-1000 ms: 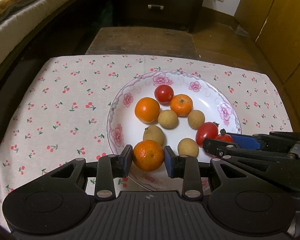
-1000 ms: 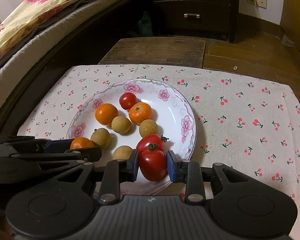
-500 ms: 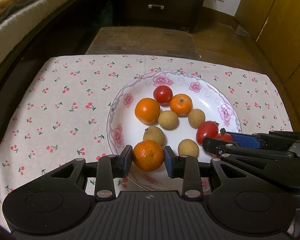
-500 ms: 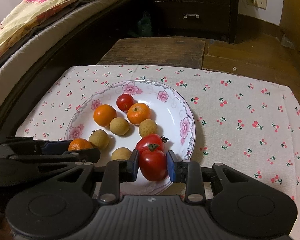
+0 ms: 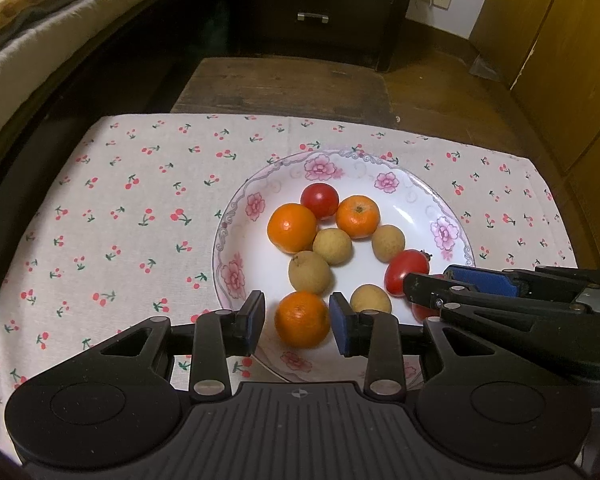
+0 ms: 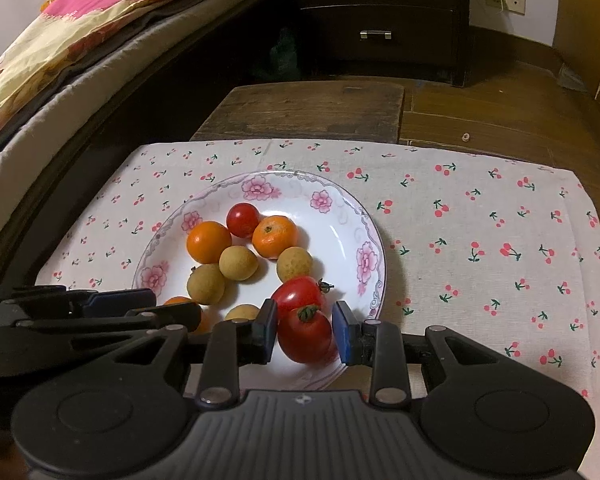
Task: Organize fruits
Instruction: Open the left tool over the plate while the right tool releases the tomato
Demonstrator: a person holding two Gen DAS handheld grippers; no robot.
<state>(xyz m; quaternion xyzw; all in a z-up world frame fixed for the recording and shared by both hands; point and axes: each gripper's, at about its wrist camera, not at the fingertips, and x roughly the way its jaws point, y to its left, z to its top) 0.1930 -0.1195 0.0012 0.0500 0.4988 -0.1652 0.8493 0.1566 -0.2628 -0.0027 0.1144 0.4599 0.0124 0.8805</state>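
Resting on the plate's [image 5: 236,216] near rim, the tangerine [image 5: 302,319] sat between your opening left gripper [image 5: 298,317], pads just clear, while your right gripper [image 6: 306,333] pinched a tomato [image 6: 306,335]; either could have rolled off.

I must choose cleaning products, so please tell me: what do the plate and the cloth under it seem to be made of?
The plate looks like glazed ceramic or porcelain: glossy white, light glare, printed pink flowers. The tablecloth looks like matte woven cotton or linen: a fine weave shows under its cherry print. Neither is certain.
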